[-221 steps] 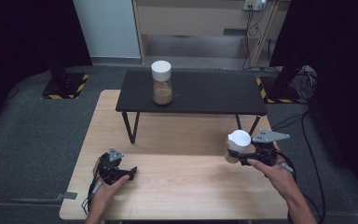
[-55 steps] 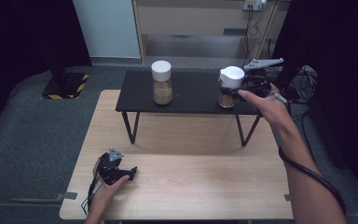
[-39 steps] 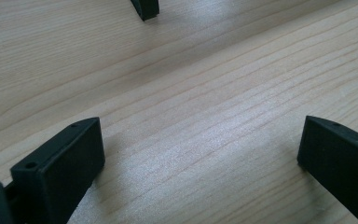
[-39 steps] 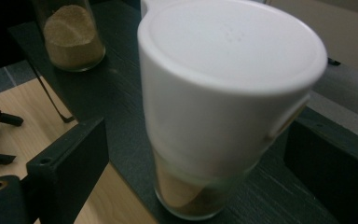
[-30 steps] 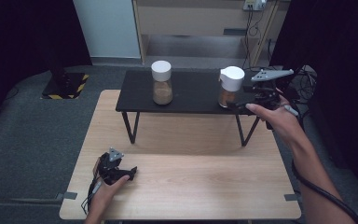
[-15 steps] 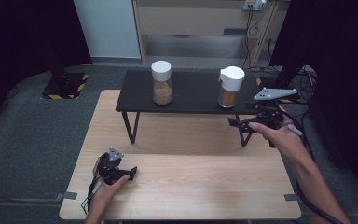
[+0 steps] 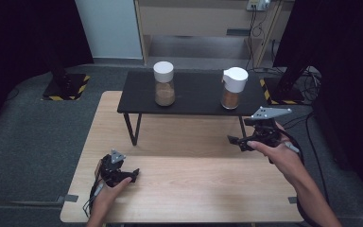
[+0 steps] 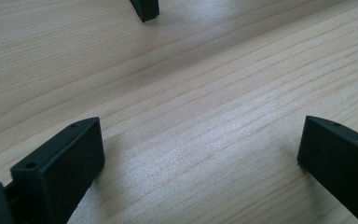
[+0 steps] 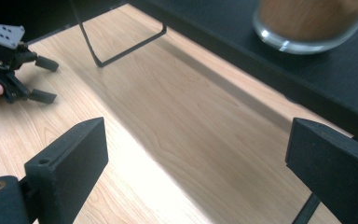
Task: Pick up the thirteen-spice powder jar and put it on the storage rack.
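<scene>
High view looks down on the wooden table; gripper views skim it closely.

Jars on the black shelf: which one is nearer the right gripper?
The right-hand jar, the one with a spout on its white lid; the right gripper is just below it.

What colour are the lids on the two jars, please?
White, both lids, clearest in the high view.
</scene>
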`<control>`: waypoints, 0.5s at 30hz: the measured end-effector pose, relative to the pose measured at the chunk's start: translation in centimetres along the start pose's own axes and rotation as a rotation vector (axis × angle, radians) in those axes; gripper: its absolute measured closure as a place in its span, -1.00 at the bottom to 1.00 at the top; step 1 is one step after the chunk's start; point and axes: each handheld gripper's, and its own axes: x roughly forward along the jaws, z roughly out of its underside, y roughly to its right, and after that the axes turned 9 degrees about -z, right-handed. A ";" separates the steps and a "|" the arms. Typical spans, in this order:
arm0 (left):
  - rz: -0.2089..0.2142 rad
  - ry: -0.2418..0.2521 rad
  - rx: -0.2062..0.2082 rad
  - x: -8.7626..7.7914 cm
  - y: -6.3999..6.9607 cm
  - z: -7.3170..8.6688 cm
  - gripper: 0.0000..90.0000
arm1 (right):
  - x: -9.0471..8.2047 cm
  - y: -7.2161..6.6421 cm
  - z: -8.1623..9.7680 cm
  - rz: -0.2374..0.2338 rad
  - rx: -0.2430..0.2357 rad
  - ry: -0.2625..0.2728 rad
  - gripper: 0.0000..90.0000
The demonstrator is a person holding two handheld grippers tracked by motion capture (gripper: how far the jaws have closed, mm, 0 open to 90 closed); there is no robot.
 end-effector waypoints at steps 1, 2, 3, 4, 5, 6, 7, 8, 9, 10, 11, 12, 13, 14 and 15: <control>0.000 0.000 0.000 0.0 0.0 0.0 -1.00 | 0.2 0.0 0.2 -0.003 0.001 -0.001 -0.85; 0.000 0.000 0.000 0.0 0.0 0.0 -1.00 | 0.4 -0.1 0.5 -0.005 0.001 -0.003 -0.85; 0.000 0.000 0.000 0.0 0.0 0.0 -1.00 | 0.6 -0.2 0.7 -0.007 -0.002 -0.006 -0.86; 0.000 0.000 0.000 0.0 0.0 0.0 -1.00 | 0.8 -0.3 1.0 -0.007 0.000 -0.008 -0.86; 0.000 0.000 0.000 0.0 0.0 0.0 -1.00 | 1.1 -0.3 1.3 -0.008 0.003 -0.008 -0.86; 0.000 0.000 0.000 0.0 0.0 0.0 -1.00 | 1.3 -0.3 1.6 -0.010 0.006 -0.009 -0.86; 0.000 0.000 0.000 0.0 0.0 0.0 -1.00 | 1.5 -0.3 1.9 -0.009 0.006 -0.009 -0.86; 0.000 0.000 0.000 0.0 0.0 0.0 -1.00 | 1.7 -0.4 2.2 -0.007 0.011 -0.011 -0.86; 0.001 0.000 0.000 0.0 0.0 0.0 -1.00 | 1.8 -0.4 2.6 -0.006 0.012 -0.013 -0.86; 0.001 0.000 0.000 0.0 0.0 0.0 -1.00 | 2.1 -0.4 2.9 -0.005 0.014 -0.016 -0.86; 0.001 0.000 0.000 0.0 0.0 0.0 -1.00 | 2.3 -0.4 3.2 -0.002 0.014 -0.020 -0.86; 0.001 0.000 0.000 0.0 0.0 0.0 -1.00 | 2.5 -0.4 3.5 0.000 0.015 -0.024 -0.86; 0.001 0.000 0.000 0.0 0.0 0.0 -1.00 | 2.7 -0.4 3.9 0.002 0.018 -0.024 -0.86; 0.001 0.000 0.000 0.0 0.0 0.0 -1.00 | 2.9 -0.4 4.2 0.005 0.024 -0.023 -0.86; 0.001 0.000 0.000 0.0 0.0 0.0 -1.00 | 3.1 -0.4 4.6 0.007 0.027 -0.024 -0.86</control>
